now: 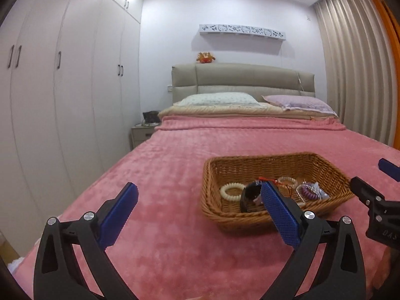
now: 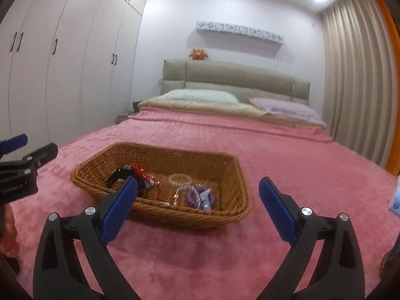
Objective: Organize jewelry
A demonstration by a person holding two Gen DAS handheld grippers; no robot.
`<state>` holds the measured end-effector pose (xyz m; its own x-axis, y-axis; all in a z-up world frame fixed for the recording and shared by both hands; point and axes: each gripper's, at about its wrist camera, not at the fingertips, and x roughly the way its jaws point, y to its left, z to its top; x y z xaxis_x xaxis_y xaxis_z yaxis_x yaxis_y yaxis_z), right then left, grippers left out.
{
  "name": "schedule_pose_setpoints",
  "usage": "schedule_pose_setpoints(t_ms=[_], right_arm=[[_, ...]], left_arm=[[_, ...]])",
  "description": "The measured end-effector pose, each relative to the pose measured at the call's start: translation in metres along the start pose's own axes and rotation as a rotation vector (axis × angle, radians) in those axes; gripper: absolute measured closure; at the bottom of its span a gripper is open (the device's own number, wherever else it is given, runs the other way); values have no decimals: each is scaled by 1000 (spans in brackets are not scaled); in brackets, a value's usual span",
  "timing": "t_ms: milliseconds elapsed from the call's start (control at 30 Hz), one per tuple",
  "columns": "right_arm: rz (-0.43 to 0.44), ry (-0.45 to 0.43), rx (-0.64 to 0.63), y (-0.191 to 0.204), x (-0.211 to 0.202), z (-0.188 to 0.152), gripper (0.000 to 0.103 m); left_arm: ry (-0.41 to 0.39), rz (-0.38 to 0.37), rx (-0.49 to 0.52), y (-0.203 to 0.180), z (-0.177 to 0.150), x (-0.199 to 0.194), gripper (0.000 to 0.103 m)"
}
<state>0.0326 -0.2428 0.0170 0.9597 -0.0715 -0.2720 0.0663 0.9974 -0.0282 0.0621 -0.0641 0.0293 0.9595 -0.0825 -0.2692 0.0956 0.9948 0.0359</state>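
A wicker basket [image 1: 250,162] [image 2: 190,153] sits on the pink bedspread and holds jewelry. Inside lie a cream spiral ring [image 1: 231,192], a black watch [image 1: 250,196] [image 2: 117,176], a red beaded piece [image 2: 142,172], a clear bead bracelet [image 1: 287,180] [image 2: 179,179] and a purple spiral tie [image 1: 310,192] [image 2: 198,195]. My left gripper [image 1: 200,191] is open and empty, just short of the basket's left front corner. My right gripper [image 2: 198,183] is open and empty, in front of the basket. Each gripper shows at the edge of the other's view.
The pink bedspread [image 1: 175,155] [image 2: 287,155] covers the bed. Pillows [image 1: 220,98] and a padded headboard [image 1: 240,77] lie at the far end. White wardrobes [image 1: 62,87] line the left wall, a nightstand [image 1: 141,135] stands beside the bed, and curtains [image 1: 357,75] hang on the right.
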Motion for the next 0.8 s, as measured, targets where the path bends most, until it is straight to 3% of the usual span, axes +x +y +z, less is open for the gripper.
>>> schedule_pose_setpoints(t_ms=[167, 433, 800], right_arm=[[21, 51, 72, -12, 13, -3, 10], [36, 107, 132, -21, 25, -8, 10], [24, 99, 117, -18, 23, -7, 10]], left_arm=[[-26, 15, 42, -6, -3, -9, 8], [8, -1, 2, 4, -5, -4, 8], [13, 4, -14, 6, -4, -3, 8]])
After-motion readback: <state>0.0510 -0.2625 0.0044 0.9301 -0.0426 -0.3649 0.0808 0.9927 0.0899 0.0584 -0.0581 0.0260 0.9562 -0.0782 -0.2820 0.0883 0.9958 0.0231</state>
